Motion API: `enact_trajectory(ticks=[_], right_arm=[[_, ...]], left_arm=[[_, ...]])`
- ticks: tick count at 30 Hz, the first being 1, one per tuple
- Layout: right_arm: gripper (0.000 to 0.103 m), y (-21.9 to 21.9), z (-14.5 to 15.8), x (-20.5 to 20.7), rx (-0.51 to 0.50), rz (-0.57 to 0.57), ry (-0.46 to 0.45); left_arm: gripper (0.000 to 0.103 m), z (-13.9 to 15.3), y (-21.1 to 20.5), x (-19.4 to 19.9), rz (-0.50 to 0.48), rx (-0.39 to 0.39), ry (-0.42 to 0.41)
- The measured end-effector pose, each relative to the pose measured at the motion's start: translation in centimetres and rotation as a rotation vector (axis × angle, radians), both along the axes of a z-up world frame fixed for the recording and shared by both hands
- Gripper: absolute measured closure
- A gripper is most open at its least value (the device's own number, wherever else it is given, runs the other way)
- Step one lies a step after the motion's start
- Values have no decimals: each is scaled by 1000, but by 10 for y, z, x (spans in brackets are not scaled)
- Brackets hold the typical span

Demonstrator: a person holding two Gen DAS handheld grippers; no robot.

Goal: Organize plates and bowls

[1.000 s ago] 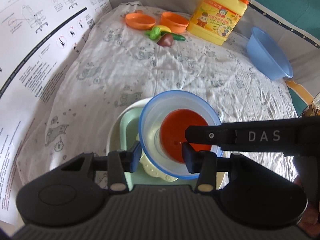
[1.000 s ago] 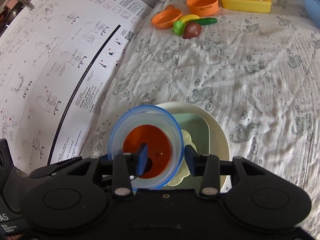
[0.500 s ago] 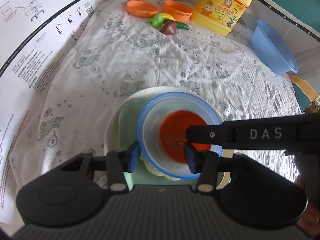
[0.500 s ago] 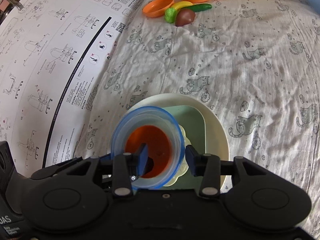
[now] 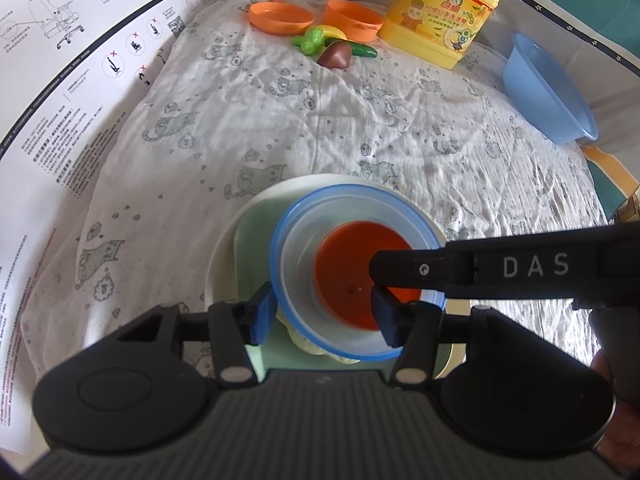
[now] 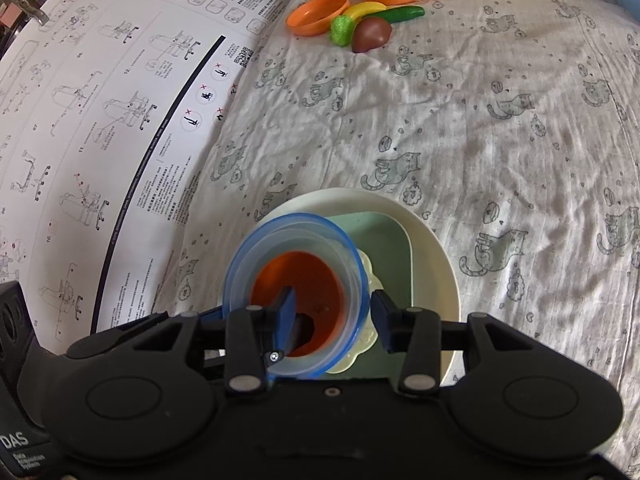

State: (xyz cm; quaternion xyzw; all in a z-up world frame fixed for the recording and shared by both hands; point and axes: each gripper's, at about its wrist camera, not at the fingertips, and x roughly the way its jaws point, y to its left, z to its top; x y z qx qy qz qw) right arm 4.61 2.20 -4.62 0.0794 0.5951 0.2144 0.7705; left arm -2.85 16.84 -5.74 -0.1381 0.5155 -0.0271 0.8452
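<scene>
Bowl [image 5: 304, 280] nested on stacked plates [image 5: 224, 276], near edge of cloth [image 5: 360, 120]; toy food [image 5: 334, 46], detergent jug [image 5: 444, 12] far back; basin [image 5: 544, 92] back right.

left gripper [image 5: 324, 316]: black, blue pads | right gripper [image 6: 332, 316]: black, "DAS" lettering

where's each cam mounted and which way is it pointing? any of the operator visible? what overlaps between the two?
Left wrist: on the left claw, looking forward and down at the blue-rimmed bowl; right claw's finger crosses at right; operator's fingers at the right edge.
Right wrist: on the right claw, looking forward and down at the same bowl; left claw's body shows bottom left.
Shared: bowl, cream plate, cat-print cloth, orange dishes, toy produce, instruction sheet.
</scene>
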Motion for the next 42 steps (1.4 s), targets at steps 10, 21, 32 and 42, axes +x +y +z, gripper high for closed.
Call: enact_trajectory(ticks=[10, 21, 32, 42], right_arm=[[3, -23, 32, -12, 36, -52, -107], [0, -75, 60, -41, 20, -130, -241], [0, -93, 73, -80, -6, -82, -336], [0, -107, 72, -113, -40, -44, -432]], left_arm=[[0, 37, 0, -19, 42, 136, -167], [0, 72, -5, -45, 44, 169, -285], [0, 80, -29, -66, 9, 211, -322], [0, 71, -33, -92, -10, 241, -331]])
